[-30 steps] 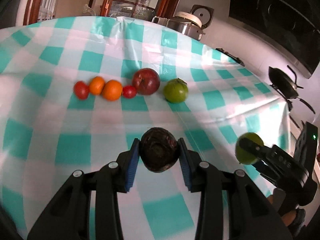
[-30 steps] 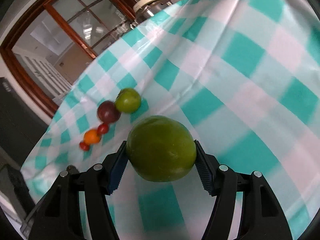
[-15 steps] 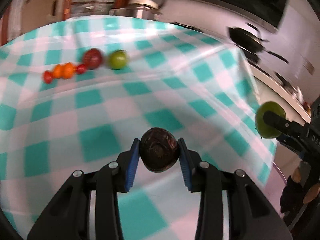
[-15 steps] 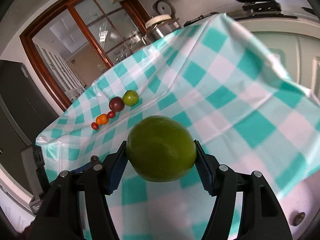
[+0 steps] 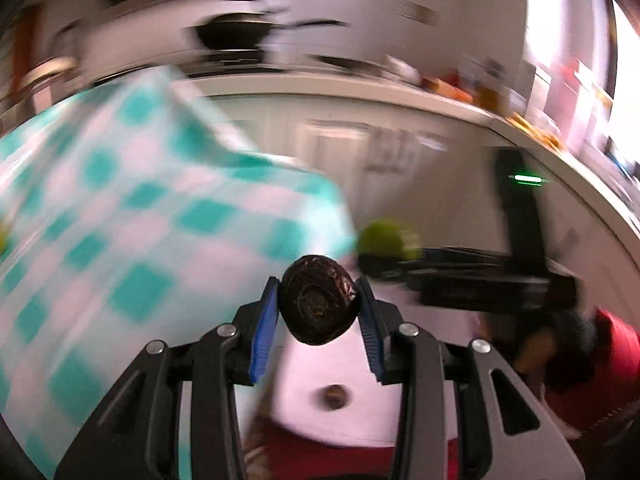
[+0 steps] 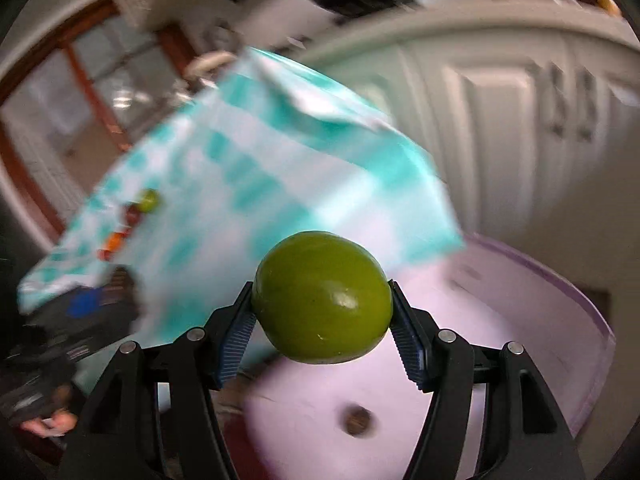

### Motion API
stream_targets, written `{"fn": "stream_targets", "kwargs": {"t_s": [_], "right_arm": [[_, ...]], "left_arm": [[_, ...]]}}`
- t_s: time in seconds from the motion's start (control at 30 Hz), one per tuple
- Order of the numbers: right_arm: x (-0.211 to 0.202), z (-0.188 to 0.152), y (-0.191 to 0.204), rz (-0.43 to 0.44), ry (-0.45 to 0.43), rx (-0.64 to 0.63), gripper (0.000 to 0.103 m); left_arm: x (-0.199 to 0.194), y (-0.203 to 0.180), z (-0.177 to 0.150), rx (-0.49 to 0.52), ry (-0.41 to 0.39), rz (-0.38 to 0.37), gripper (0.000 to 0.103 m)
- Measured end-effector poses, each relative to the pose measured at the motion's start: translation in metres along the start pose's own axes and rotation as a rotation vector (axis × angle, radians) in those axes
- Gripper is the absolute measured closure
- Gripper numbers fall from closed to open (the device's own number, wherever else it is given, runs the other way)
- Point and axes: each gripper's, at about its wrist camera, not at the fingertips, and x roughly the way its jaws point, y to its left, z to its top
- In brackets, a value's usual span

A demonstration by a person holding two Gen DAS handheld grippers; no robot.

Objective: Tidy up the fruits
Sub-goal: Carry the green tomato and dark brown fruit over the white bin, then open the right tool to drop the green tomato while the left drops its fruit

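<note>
My left gripper is shut on a dark brown, wrinkled round fruit, held past the corner of the table. My right gripper is shut on a large green fruit, which shows again in the left wrist view with the right gripper's black body behind it. Both fruits hang over a pale pink round basin that has a small dark drain. A row of fruit remains far off on the checked cloth: a green one, a dark red one and orange ones.
The table with its teal-and-white checked cloth ends at a corner just left of both grippers. White cabinet doors and a counter stand behind. A person's red garment is at the lower right, a hand at the lower left. Both views are blurred.
Both grippers have swung right, off the table and over the pink basin, each keeping its fruit. The row of fruit has slid far to the left. The left view has rolled.
</note>
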Motion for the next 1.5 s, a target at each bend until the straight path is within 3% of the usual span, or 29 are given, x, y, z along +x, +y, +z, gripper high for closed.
{"fn": "stream_targets", "kwargs": {"t_s": [0.1,0.23,0.4,0.5,0.63,0.73,0.9,1.07,1.13,1.23,1.37,1.5], "right_arm": [[0.016,-0.013,-0.045,-0.110,0.090,0.089,0.040],[0.033,-0.023,-0.081,-0.138,0.185,0.202,0.040],[0.062,-0.026,-0.093,-0.150,0.290,0.222,0.040],[0.080,-0.029,-0.097,-0.161,0.334,0.236,0.040],[0.102,-0.037,-0.096,-0.239,0.416,0.202,0.040],[0.116,-0.048,-0.094,-0.293,0.482,0.164,0.040],[0.137,-0.061,-0.100,-0.325,0.561,0.182,0.040],[0.141,-0.063,-0.097,-0.332,0.567,0.161,0.040],[0.140,-0.063,-0.098,-0.323,0.560,0.177,0.040],[0.138,-0.065,-0.101,-0.318,0.552,0.194,0.039],[0.130,-0.067,-0.107,-0.323,0.545,0.197,0.039],[0.123,-0.059,-0.100,-0.343,0.511,0.180,0.028]], "left_arm": [[0.033,-0.037,-0.010,0.123,0.050,-0.113,0.065],[0.082,-0.059,-0.039,0.200,0.182,-0.179,0.065],[0.134,-0.058,-0.064,0.258,0.334,-0.111,0.065],[0.170,-0.045,-0.079,0.205,0.470,-0.111,0.065],[0.212,-0.017,-0.095,0.094,0.633,-0.058,0.065],[0.237,-0.010,-0.105,0.066,0.723,-0.029,0.065],[0.262,-0.016,-0.110,0.115,0.782,0.026,0.065],[0.275,-0.015,-0.112,0.120,0.832,0.058,0.064],[0.276,-0.014,-0.113,0.120,0.833,0.059,0.063],[0.274,-0.011,-0.114,0.109,0.825,0.053,0.049],[0.272,-0.006,-0.115,0.100,0.824,0.033,0.045],[0.261,-0.005,-0.116,0.096,0.795,0.033,0.043]]}}
